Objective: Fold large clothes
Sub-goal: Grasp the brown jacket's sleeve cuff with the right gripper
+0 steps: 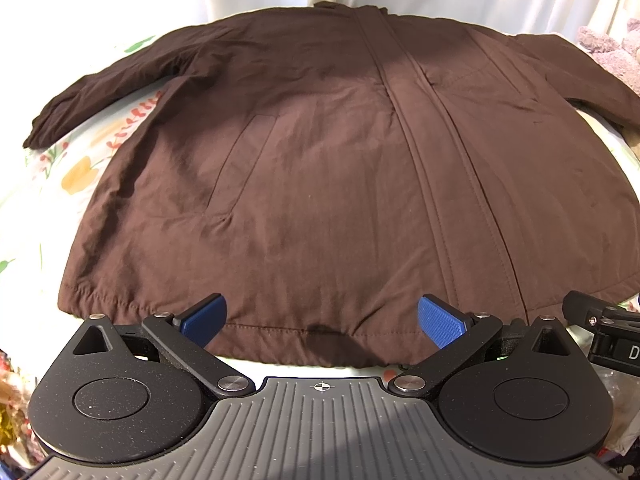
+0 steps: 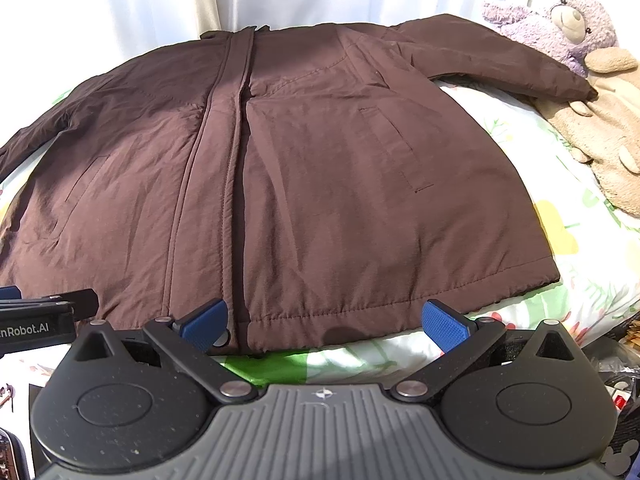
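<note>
A bed covered by a white floral-print sheet [image 2: 560, 240] carries the large dark brown padded jacket [image 1: 320, 160], spread flat, front up, sleeves out to both sides, hem nearest the cameras. A lilac plush bear [image 2: 560, 24] and a beige plush toy [image 2: 608, 128] lie past its right sleeve. The jacket looks soft, bulky and a little slick, so the stitched hem or a cuff seems the surest hold. The left gripper [image 1: 322, 318] and right gripper [image 2: 325, 322] hover at the hem, jaws wide, empty.

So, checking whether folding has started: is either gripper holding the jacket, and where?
Neither. Left gripper and right gripper are open at the jacket hem.
</note>
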### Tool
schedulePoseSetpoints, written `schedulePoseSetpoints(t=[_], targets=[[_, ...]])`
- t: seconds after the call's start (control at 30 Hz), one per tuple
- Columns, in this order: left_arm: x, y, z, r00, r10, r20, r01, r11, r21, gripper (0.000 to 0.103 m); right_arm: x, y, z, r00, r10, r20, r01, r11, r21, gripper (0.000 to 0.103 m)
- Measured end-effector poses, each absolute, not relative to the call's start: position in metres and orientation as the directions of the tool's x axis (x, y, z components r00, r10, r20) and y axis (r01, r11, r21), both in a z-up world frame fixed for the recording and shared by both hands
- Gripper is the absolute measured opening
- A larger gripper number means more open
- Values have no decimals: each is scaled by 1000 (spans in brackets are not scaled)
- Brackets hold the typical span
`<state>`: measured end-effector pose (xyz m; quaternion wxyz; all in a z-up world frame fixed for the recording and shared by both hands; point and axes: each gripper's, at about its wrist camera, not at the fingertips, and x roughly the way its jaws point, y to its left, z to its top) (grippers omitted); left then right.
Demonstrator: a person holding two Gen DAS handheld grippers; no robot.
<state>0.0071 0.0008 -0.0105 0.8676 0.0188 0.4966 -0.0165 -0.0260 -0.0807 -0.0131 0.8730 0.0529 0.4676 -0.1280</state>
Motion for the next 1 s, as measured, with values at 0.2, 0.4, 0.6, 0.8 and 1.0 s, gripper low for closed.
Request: schedulePoseSetpoints(t=[0.2, 0.4, 0.6, 0.8, 1.0], targets=[[20, 3, -14, 497, -48, -866, 44, 999, -30, 103, -21, -108, -5, 657, -92, -748, 275, 953, 125, 103], [53, 11, -17, 509, -148, -848, 14, 986, -164, 103, -22, -184, 10, 928, -104, -358, 264, 861, 435, 103], [105, 16, -19, 603, -214, -768, -23, 958, -285, 103, 22, -291, -2, 942, -143, -303, 313, 697, 645, 103], [168, 17, -38, 633, -181, -753, -100, 945, -311, 103, 55, -419, -45, 924, -242, -297, 368, 347, 862, 103], [208, 24, -62, 665, -123, -737, -178, 932, -316, 103, 81, -493, -72, 861, -365, -355, 444, 195, 875, 65]])
